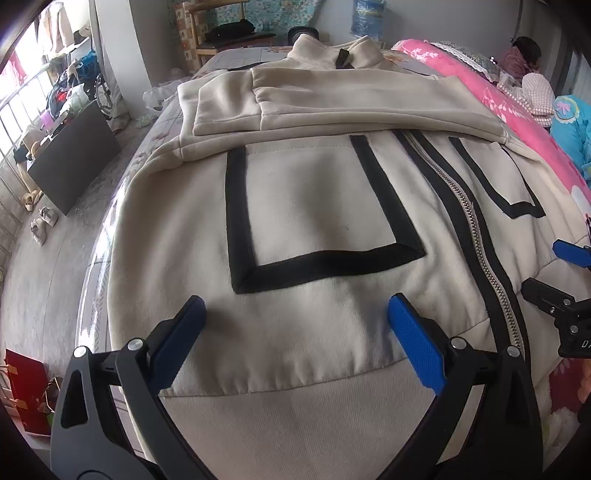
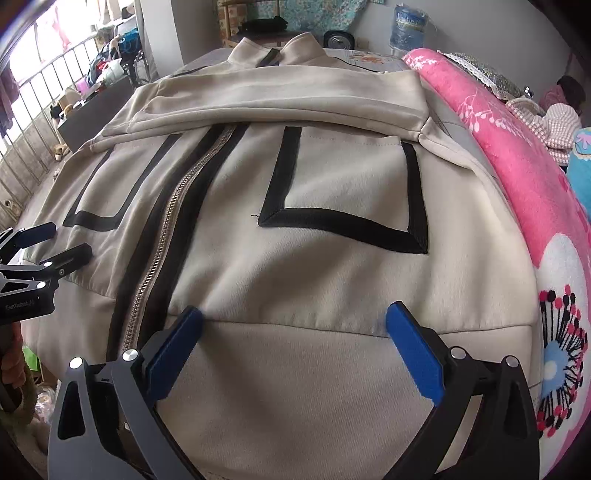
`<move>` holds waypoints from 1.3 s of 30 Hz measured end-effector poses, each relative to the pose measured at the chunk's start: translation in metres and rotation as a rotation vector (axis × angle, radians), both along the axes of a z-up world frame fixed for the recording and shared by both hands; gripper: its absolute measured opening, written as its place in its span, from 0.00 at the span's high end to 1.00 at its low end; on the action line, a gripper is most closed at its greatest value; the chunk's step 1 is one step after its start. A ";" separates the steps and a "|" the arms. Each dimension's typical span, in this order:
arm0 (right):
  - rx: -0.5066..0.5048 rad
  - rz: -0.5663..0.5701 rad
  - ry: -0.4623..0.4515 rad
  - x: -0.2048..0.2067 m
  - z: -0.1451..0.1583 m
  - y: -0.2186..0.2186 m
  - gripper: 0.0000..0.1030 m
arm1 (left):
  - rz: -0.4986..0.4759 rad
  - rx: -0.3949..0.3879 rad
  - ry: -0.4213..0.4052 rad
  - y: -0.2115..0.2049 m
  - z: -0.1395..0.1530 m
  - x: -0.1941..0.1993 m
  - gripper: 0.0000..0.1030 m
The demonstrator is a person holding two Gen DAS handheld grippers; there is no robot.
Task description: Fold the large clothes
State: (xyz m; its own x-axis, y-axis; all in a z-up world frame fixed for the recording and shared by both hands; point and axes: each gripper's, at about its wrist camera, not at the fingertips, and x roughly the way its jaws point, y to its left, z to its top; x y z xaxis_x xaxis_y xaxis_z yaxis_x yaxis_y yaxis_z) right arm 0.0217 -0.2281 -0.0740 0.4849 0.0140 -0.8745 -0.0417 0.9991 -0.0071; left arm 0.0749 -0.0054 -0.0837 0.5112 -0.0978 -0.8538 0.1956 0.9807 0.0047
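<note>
On the bed (image 1: 155, 122) a cream zip jacket (image 1: 325, 206) lies front-up, sleeves folded across its chest, collar far. The left gripper (image 1: 295, 314) and the right gripper (image 2: 295, 317) hover over its hem, jaws spread wide, holding nothing. A pink blanket (image 2: 517, 177) lies beside; a water jug (image 2: 408, 27) stands beyond.

Left gripper (image 1: 295, 306): we hold its jaws wide apart, gripping nothing.
Right gripper (image 2: 295, 314): we hold its jaws wide apart too.
</note>
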 end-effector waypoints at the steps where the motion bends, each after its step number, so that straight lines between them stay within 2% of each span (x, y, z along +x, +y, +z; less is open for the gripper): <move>1: -0.001 -0.002 0.002 0.000 0.000 0.000 0.06 | 0.001 0.000 0.000 0.000 0.000 0.000 0.07; 21: -0.004 -0.016 -0.043 -0.007 0.000 0.000 0.06 | 0.016 0.002 -0.008 0.001 -0.001 -0.002 0.07; 26: 0.012 -0.027 -0.023 -0.006 0.008 -0.002 0.06 | 0.034 -0.001 -0.029 0.001 -0.002 -0.005 0.07; 29: 0.098 -0.019 -0.116 -0.020 0.026 -0.004 0.06 | 0.038 -0.002 -0.039 0.001 -0.002 -0.007 0.07; 31: 0.106 -0.010 -0.135 -0.026 0.028 -0.001 0.06 | 0.039 -0.003 -0.048 0.001 -0.002 -0.009 0.07; 35: 0.049 0.018 -0.042 -0.024 0.002 0.007 0.06 | 0.039 -0.003 -0.047 0.001 -0.002 -0.009 0.07; 37: 0.007 0.031 -0.066 -0.026 0.000 0.011 0.06 | 0.038 -0.003 -0.037 0.001 -0.001 -0.008 0.07; 39: 0.019 0.020 -0.054 -0.024 0.001 0.010 0.06 | 0.032 -0.013 -0.030 0.002 0.000 -0.008 0.07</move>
State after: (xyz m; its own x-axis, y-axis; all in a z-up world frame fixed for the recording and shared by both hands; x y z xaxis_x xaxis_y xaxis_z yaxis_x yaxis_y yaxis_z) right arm -0.0022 -0.2180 -0.0732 0.5307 0.0402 -0.8466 -0.0618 0.9981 0.0086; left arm 0.0672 -0.0030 -0.0833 0.5400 -0.0918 -0.8366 0.1642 0.9864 -0.0022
